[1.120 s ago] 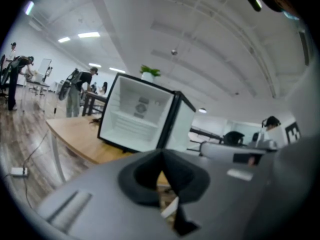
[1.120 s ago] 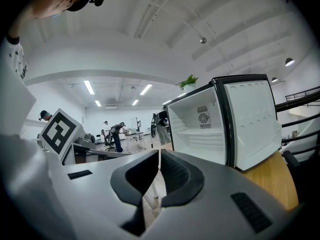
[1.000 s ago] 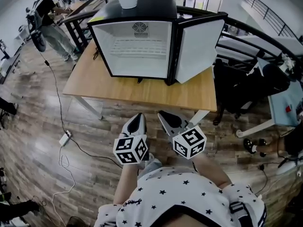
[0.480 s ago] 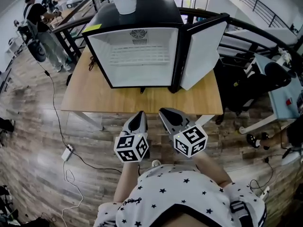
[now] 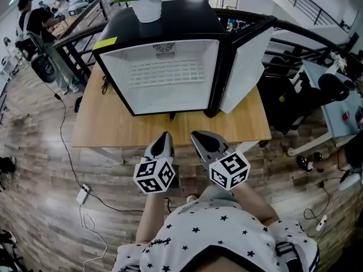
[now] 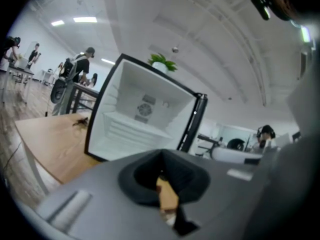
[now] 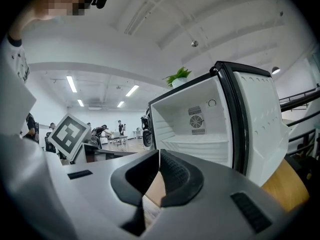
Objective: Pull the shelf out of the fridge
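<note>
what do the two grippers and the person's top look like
The left gripper and right gripper are alike: smooth grey shells tapering to a point, with dark ribbed pads inside. Each carries a white cube printed with black square markers. No cables show on them. The person wears a white top dotted with small black stars.

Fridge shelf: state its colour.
White: the shelf is a white wire grid inside the fridge, clearest in the head view.

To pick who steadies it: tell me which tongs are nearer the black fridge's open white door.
Right. The right tongs hover in front of the open white door, slightly to its left; the left tongs hover beside them, further left.
</note>
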Action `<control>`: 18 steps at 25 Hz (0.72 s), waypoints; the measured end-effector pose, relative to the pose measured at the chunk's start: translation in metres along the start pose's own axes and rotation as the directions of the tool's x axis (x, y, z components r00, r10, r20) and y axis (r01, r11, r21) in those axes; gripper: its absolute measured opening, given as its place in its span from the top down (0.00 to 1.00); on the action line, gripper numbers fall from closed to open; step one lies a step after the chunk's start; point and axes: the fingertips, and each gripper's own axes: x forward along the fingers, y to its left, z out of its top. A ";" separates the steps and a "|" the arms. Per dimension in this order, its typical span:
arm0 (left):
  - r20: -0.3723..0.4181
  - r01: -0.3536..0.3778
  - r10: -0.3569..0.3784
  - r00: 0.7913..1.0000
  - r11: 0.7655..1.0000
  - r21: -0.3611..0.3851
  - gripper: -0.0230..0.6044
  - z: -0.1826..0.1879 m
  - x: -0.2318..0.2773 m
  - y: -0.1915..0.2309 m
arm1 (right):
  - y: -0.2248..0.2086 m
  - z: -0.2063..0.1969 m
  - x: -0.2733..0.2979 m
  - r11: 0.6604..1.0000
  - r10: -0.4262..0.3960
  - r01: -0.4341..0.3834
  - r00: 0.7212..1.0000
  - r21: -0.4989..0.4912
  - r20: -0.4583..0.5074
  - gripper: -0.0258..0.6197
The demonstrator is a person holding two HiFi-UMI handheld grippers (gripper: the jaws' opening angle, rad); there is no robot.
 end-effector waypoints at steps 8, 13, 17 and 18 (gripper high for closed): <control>0.004 0.017 -0.017 1.000 0.997 -0.077 0.95 0.005 0.040 0.013 | -0.028 0.004 0.008 0.999 -0.043 0.043 0.999 0.018 -0.002 0.93; 0.020 0.025 -0.022 1.000 0.989 -0.144 0.95 0.009 0.068 0.022 | -0.045 0.011 0.023 1.000 -0.030 0.030 1.000 0.002 0.005 0.93; 0.035 0.013 -0.005 0.999 0.976 -0.216 0.95 0.014 0.090 0.036 | -0.059 0.014 0.037 1.000 -0.013 0.013 1.000 -0.004 -0.002 0.92; 0.040 0.007 0.002 0.999 0.972 -0.236 0.95 0.016 0.095 0.041 | -0.062 0.015 0.041 1.000 -0.008 0.008 1.000 -0.004 -0.004 0.92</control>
